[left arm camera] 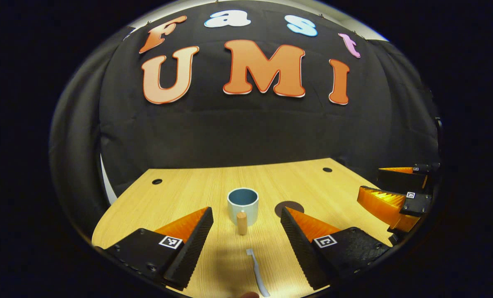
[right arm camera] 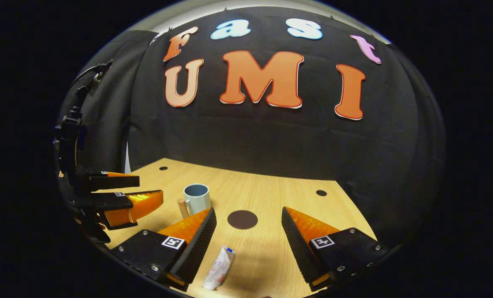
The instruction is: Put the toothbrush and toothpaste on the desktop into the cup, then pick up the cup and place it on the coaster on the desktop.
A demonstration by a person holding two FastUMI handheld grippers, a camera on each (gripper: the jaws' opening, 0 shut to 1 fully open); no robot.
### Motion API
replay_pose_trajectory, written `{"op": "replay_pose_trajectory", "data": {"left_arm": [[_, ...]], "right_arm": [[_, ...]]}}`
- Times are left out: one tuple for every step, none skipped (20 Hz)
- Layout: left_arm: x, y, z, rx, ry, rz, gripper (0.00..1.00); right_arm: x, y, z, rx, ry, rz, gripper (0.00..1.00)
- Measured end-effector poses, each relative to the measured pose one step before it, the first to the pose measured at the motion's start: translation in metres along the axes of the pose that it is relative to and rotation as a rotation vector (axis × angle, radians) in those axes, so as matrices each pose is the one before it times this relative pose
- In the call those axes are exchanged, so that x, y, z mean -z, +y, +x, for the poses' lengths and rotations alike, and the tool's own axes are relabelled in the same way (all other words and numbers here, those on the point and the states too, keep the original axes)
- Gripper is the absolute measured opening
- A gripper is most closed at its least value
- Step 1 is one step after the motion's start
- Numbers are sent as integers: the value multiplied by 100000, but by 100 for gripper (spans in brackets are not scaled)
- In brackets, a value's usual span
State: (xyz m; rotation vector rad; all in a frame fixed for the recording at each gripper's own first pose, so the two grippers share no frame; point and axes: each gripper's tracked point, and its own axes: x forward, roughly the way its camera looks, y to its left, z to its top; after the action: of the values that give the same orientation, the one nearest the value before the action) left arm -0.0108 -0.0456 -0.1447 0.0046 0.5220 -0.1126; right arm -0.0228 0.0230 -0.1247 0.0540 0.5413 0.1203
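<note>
both grippers hover over the desktop with jaws wide apart, nothing held.

in the left gripper view, the left gripper (left arm camera: 246, 238) has its fingers spread, and between them at 12 o'clock stands the cup (left arm camera: 243, 205), pale outside and blue inside, upright, with a wooden handle (left arm camera: 241, 222) facing the camera. the toothbrush (left arm camera: 256, 271) lies flat on the desktop (left arm camera: 188, 194) at 6 o'clock, head towards the cup, apart from it. the dark round coaster (left arm camera: 289, 207) lies just beside the cup at its 3 o'clock. the right gripper (left arm camera: 389, 188) shows at the 3 o'clock edge, jaws apart. in the right gripper view, the toothpaste (right arm camera: 219, 268) lies flat near the gripper's own left finger (right arm camera: 180, 248) at 7 o'clock, the coaster (right arm camera: 242, 219) sits between the fingers at 12 o'clock, the cup (right arm camera: 196, 198) at 11 o'clock, and the left gripper (right arm camera: 134, 191) at 9 o'clock.
</note>
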Motion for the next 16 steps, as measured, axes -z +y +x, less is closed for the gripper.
{"op": "replay_pose_trajectory", "data": {"left_arm": [[902, 108, 295, 353, 3322, -732, 99], [837, -1, 225, 721, 3616, -933, 99], [977, -28, 375, 652, 3676, -732, 99], [861, -133, 373, 1254, 3709, -683, 99], [881, -137, 435, 1095, 4249, -602, 99], [805, -196, 206, 1670, 4578, -1365, 99], [755, -127, 458, 1428, 3855, -1936, 99], [1050, -35, 588, 668, 4723, -1993, 99], [591, 72, 624, 17, 4088, -1593, 99], [230, 128, 210, -962, 4055, -2120, 99], [76, -41, 71, 257, 3743, -1761, 99], [150, 114, -327, -179, 3804, -1717, 99], [4, 91, -46, -643, 3191, -916, 96], [74, 63, -108, -1315, 2764, -108, 96], [-82, 61, 36, -1482, 2337, 233, 96], [-207, 28, -33, -2249, 1519, 65, 96]], "right_arm": [[1051, 305, -107, -1038, 3126, -276, 95], [961, 443, 47, -1729, 3585, 184, 95], [784, 509, 448, -1967, 3844, 316, 94], [907, 370, 303, -1633, 4188, 489, 92], [763, 236, 254, -693, 3713, 624, 91], [397, 123, 419, -467, 3181, 712, 88], [293, 152, 321, -783, 3040, 832, 86], [278, 381, 279, -1101, 2656, 919, 83], [607, 252, 353, -781, 2371, 348, 82], [863, -18, 136, -458, 2586, -256, 82], [536, -78, -33, -219, 2541, -274, 82], [433, -2, 204, -443, 2611, -413, 82], [632, 187, 335, -426, 2422, -528, 82], [383, 245, 470, -1167, 2678, -712, 82], [655, 248, 259, -1146, 2730, 96, 80], [527, 161, 298, -508, 2638, 1453, 76]]}}
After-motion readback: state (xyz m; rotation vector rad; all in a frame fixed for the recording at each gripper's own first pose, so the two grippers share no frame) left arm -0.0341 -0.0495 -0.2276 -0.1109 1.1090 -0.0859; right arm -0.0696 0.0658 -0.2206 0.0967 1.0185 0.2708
